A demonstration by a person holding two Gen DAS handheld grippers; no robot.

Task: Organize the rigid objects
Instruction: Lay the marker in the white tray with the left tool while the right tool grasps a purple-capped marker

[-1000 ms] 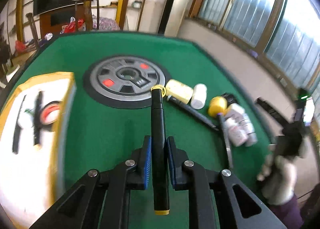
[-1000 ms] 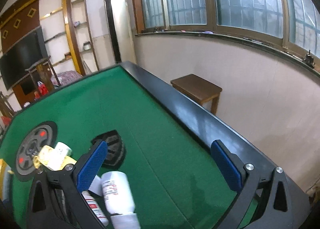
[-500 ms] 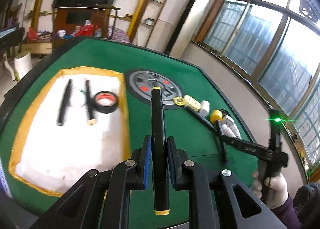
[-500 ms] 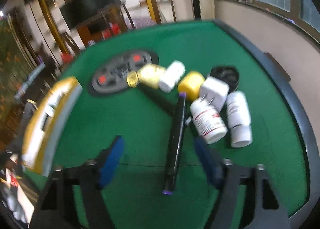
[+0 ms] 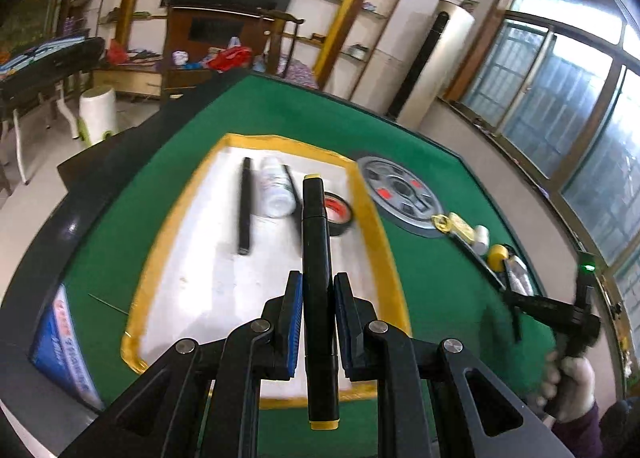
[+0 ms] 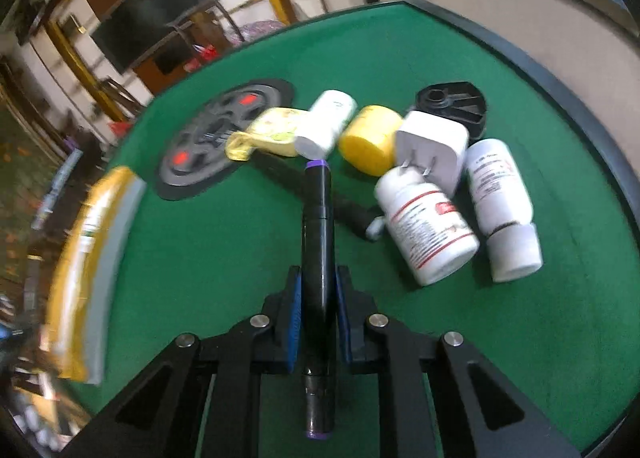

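My left gripper (image 5: 316,298) is shut on a black marker with yellow caps (image 5: 316,242) and holds it above the white tray with a yellow rim (image 5: 200,278). In the tray lie a black pen (image 5: 245,206), a white bottle (image 5: 276,188) and a roll of black tape (image 5: 338,214). My right gripper (image 6: 318,294) is shut on a black marker with purple ends (image 6: 318,226), low over the green table, beside a pile: two white pill bottles (image 6: 426,230), a white plug adapter (image 6: 434,148) and a yellow cap (image 6: 370,138).
A grey weight plate (image 6: 212,138) lies on the green felt (image 6: 224,258) left of the pile. A yellow tag (image 6: 268,132), a small white bottle (image 6: 326,122) and a black part (image 6: 452,100) sit behind. A blue-white box (image 5: 66,346) lies at the table's near left edge.
My left gripper has swung left with the yellow-capped marker and now hangs over the tray. My right gripper has come down on the purple-ended marker and shut on it.
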